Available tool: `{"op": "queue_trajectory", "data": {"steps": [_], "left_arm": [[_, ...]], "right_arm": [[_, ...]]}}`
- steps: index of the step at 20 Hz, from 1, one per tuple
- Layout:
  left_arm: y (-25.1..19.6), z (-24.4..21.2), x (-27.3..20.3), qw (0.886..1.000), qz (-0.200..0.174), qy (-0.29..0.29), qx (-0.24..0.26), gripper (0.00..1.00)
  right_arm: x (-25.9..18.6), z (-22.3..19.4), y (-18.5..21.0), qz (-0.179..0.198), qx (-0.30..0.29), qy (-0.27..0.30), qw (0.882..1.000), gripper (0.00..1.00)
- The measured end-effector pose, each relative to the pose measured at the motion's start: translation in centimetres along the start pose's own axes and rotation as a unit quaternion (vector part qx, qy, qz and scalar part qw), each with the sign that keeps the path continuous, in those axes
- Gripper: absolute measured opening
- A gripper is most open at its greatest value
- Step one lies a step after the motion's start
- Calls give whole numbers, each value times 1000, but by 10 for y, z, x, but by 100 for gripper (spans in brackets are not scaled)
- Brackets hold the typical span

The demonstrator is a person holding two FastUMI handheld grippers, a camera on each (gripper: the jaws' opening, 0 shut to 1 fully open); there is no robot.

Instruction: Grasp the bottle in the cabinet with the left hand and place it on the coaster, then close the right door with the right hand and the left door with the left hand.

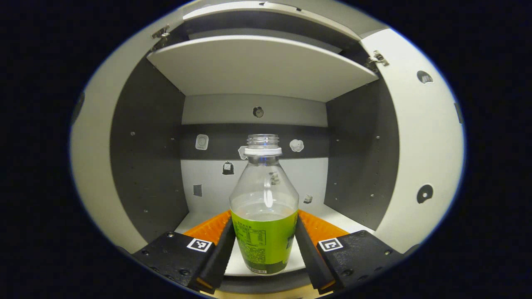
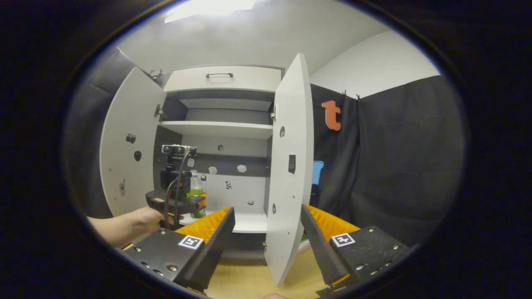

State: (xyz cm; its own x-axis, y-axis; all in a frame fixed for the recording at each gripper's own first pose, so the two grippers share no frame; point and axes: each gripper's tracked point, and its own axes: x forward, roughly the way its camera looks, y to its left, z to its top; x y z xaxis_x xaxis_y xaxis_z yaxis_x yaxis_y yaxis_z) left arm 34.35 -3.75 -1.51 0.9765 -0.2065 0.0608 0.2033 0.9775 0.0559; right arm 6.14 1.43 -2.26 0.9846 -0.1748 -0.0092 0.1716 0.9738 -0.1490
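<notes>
A clear bottle [image 1: 264,207] with a green label and no cap stands upright on the white floor of the open cabinet [image 1: 257,66], under a shelf. My left gripper [image 1: 263,216] reaches into the cabinet, and both its fingers press against the label's sides. In the right gripper view a hand holds the left gripper [image 2: 174,199] at the bottle [image 2: 196,193] on the cabinet's lower left. Both doors stand open: the left door [image 2: 129,149] is swung wide and the right door [image 2: 291,166] juts towards me. My right gripper [image 2: 267,209] is open, nothing held, just short of that door's edge.
A drawer front with a handle [image 2: 219,75] tops the cabinet. The shelf [image 2: 216,128] above the bottle is bare. A wooden tabletop [image 2: 245,282] lies below the right gripper. Dark cloth hangs to the right of the cabinet.
</notes>
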Motion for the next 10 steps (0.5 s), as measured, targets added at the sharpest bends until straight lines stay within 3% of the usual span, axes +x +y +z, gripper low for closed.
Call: {"op": "queue_trajectory", "data": {"steps": [10], "left_arm": [[2,-20,-147,999,36,10,-3,76]], "right_arm": [[-54,-2,-2,70,22,-14,997,96]]}}
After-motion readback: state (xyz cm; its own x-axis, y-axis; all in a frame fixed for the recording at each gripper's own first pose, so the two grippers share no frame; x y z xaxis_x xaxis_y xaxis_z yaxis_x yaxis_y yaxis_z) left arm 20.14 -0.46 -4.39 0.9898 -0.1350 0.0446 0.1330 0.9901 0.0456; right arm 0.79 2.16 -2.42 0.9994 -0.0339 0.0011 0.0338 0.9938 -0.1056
